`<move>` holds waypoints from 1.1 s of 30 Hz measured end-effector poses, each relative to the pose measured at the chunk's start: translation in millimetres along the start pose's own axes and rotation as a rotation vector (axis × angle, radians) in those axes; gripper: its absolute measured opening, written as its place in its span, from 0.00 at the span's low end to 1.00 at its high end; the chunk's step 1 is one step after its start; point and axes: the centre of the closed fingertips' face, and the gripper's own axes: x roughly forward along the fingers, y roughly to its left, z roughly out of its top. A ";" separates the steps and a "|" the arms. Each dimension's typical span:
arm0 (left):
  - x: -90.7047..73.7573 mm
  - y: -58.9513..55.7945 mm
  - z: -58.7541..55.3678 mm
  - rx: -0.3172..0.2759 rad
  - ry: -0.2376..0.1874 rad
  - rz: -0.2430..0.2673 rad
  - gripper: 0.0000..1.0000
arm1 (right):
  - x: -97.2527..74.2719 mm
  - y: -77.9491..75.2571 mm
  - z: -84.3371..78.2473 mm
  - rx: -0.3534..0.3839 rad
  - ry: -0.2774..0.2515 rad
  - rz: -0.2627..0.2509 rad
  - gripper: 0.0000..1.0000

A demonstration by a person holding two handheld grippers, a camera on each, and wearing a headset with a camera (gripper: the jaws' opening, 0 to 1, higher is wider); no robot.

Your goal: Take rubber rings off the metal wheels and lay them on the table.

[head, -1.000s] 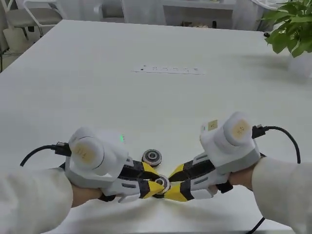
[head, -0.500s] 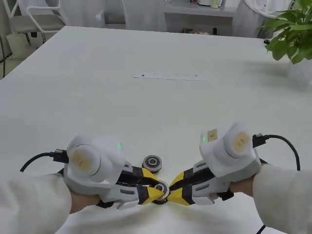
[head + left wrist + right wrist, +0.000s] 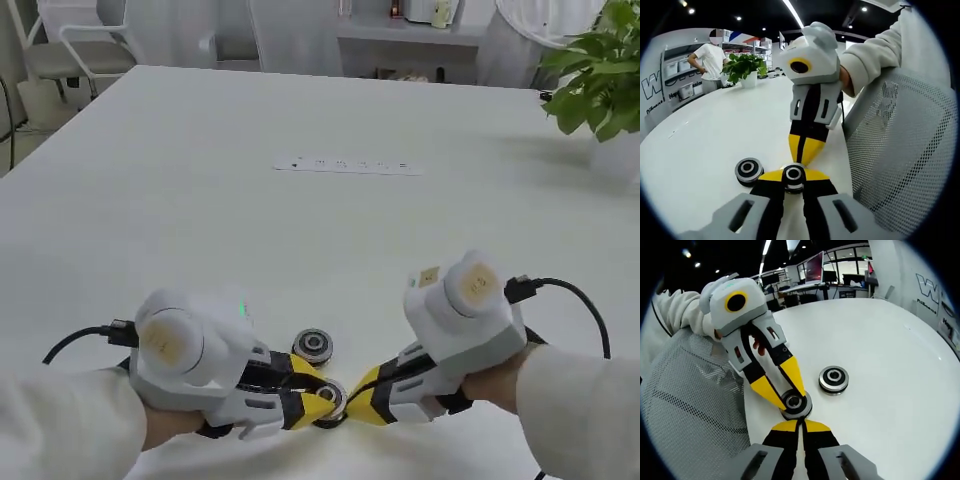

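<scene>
Low on the tabletop [image 3: 200, 200], near its front edge in the head view, the left gripper [image 3: 312, 397] and the right gripper [image 3: 350, 398] meet tip to tip over one metal wheel [image 3: 331, 399]. The left gripper is clenched on that wheel: in the left gripper view its two yellow jaws sit at 9 and 3 o'clock of the hub, touching the rim on both sides. The right gripper comes in from 12 o'clock there. In the right gripper view its own jaws are pressed almost together, with their tips at the wheel's near edge at 6 o'clock. Whether they pinch the rubber ring or only touch it cannot be told. The left gripper reaches in from 10 o'clock in that view. A second wheel [image 3: 314, 344] lies flat and free on the tabletop, near the gripped one but not touching it. It is at about 11 o'clock of the gripped wheel in the head view, 9 o'clock in the left gripper view and 2 o'clock in the right gripper view. Its dark rubber ring [image 3: 833, 388] is on the wheel. Farther off, at 12 o'clock in the head view, a flat white power strip [image 3: 348, 165] lies on the tabletop, and a potted plant [image 3: 592, 62] stands at 2 o'clock. A mesh chair back [image 3: 900, 150] rises beside the grippers.
</scene>
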 end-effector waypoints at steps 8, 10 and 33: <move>-0.2 1.9 -0.1 -0.006 0.000 0.003 0.08 | 0.8 -0.9 -0.6 0.176 0.018 0.008 0.00; -0.2 2.1 0.1 -0.005 0.000 0.004 0.08 | 0.6 -1.6 -0.9 0.199 0.020 0.007 0.00; -0.3 4.0 -0.6 -0.004 -0.001 0.014 0.08 | -4.6 -6.8 3.8 0.303 -0.052 0.014 0.00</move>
